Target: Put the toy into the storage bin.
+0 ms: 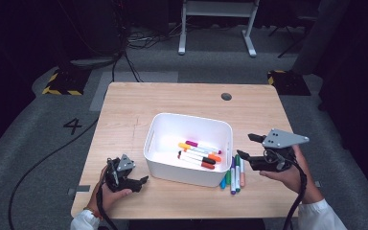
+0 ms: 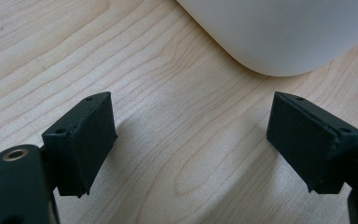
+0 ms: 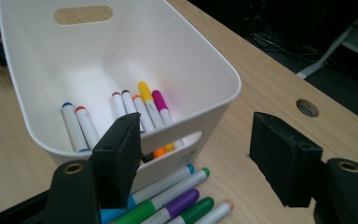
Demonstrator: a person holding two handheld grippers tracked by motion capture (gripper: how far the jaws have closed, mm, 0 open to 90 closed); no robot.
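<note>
At the lower left of the high view we rest the left gripper (image 1: 141, 181) on the tabletop (image 1: 182, 98), just beside the near left corner of the white bin (image 1: 188, 179). Its own view shows the fingers (image 2: 81, 144) spread wide over bare wood with nothing between them.

At the lower right of the high view we hold the right gripper (image 1: 247, 146) just off the bin's right wall. Its fingers (image 3: 116, 161) stand apart and empty, with no marker between them.

The loose markers (image 1: 234, 175) lie side by side on the tabletop against the outside of the bin's right wall, near its front corner. In the right gripper view they sit at the bottom centre: blue, green, purple, a second green and a pale peach-tipped one.

Farther in, the markers in the bin (image 1: 197, 153) lie on its floor.

We judge each marker light, rigid and smooth-barrelled, hence liable to roll or slip under an off-centre pinch. We recommend closing across the barrel near mid-length. The outermost marker offers the clearest access; the ones packed against the wall leave little room for a finger.

The bin is stiff plastic with a handle slot (image 3: 83, 14) at the far wall.
</note>
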